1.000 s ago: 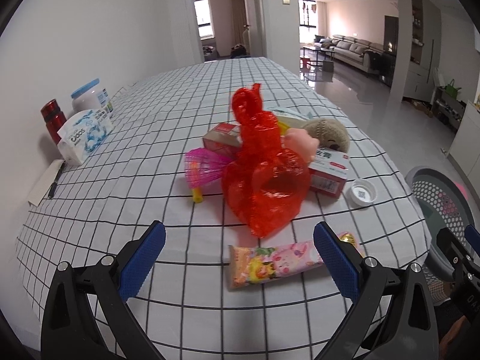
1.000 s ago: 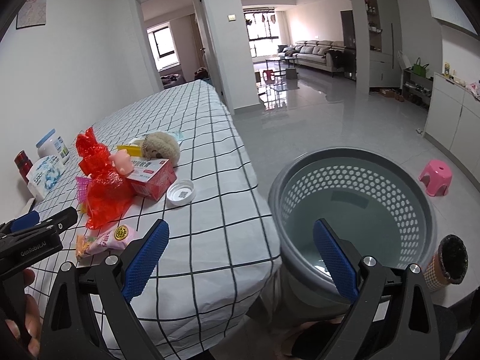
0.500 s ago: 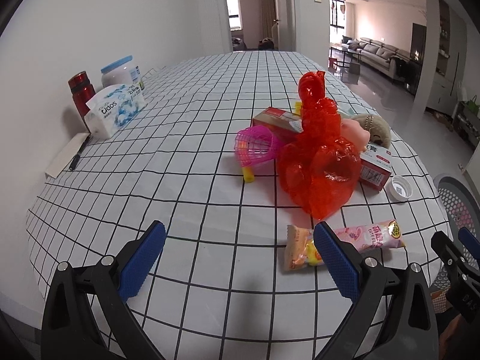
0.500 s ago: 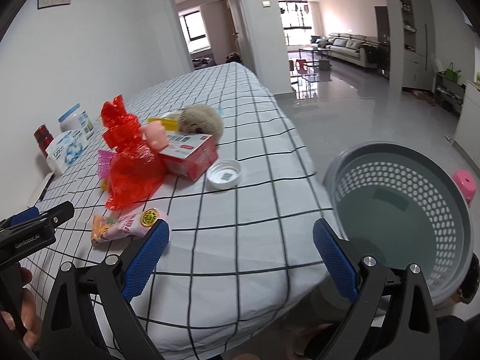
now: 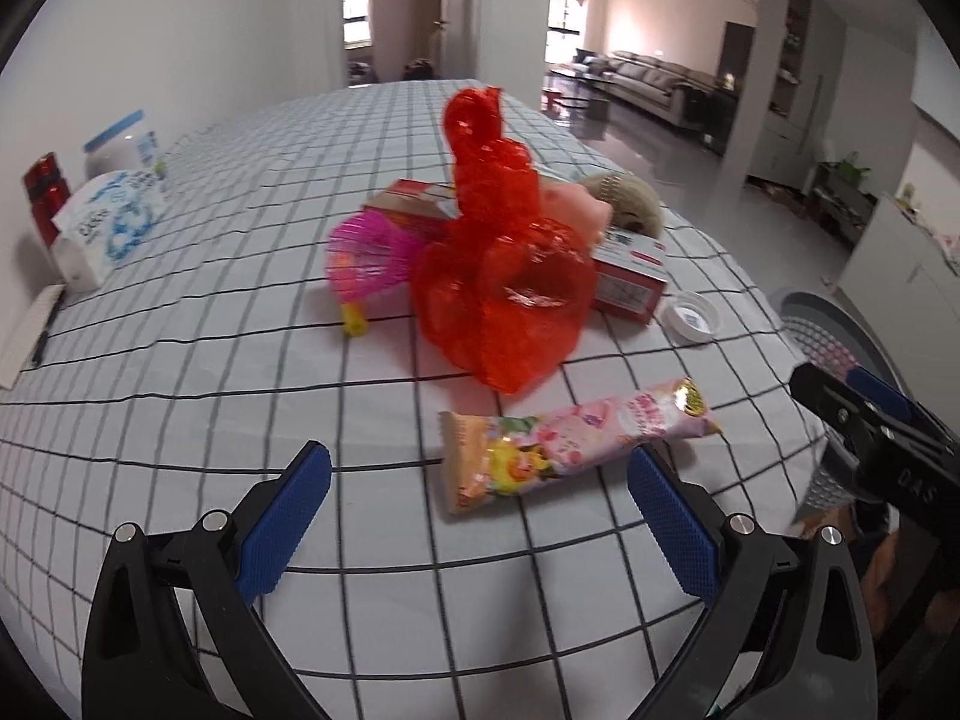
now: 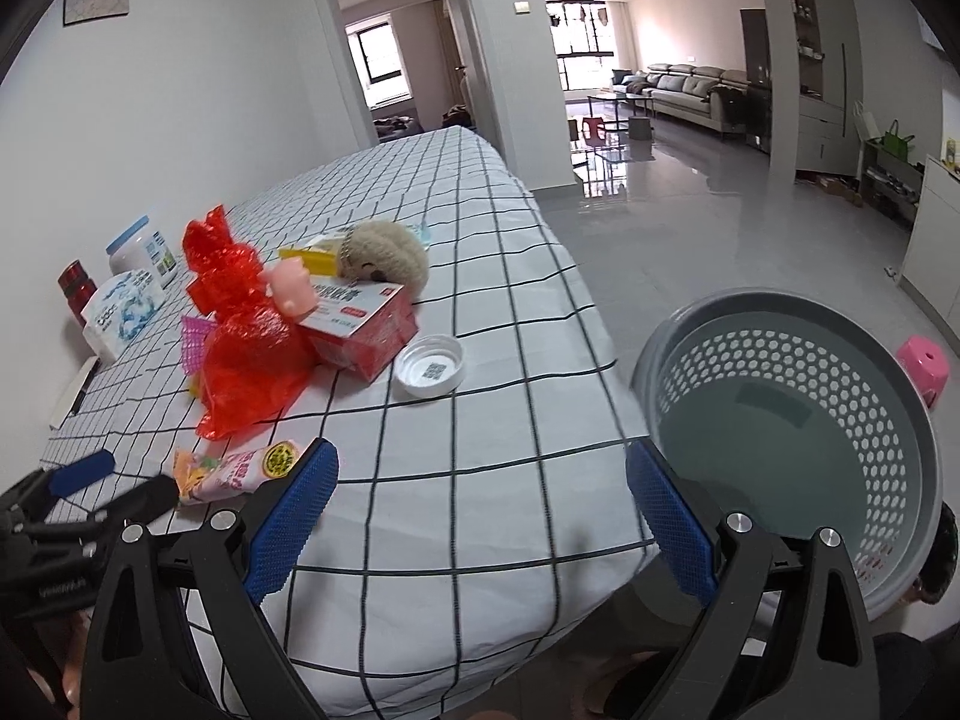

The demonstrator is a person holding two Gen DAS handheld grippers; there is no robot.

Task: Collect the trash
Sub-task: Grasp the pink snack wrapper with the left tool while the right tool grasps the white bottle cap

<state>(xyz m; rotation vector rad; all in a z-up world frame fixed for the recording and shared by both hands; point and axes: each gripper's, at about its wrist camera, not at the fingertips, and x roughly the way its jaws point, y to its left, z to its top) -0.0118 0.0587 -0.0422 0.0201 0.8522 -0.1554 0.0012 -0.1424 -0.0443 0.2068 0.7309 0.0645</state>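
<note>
A pile of trash lies on the checked tablecloth: a red plastic bag, a pink snack wrapper, a red-and-white box, a white lid, a pink mesh scoop. My left gripper is open and empty, just short of the wrapper. My right gripper is open and empty over the table's front edge, with the grey perforated basket on the floor to its right. The wrapper, bag and lid show in the right wrist view too.
A tissue pack, white jar and red bottle stand by the wall at left. A plush ball and pink toy lie behind the box. A pink stool sits beyond the basket.
The left gripper has swung and moved in closer to the snack wrapper. The right gripper has turned from the basket toward the table, then a little back right. Both stayed open.
</note>
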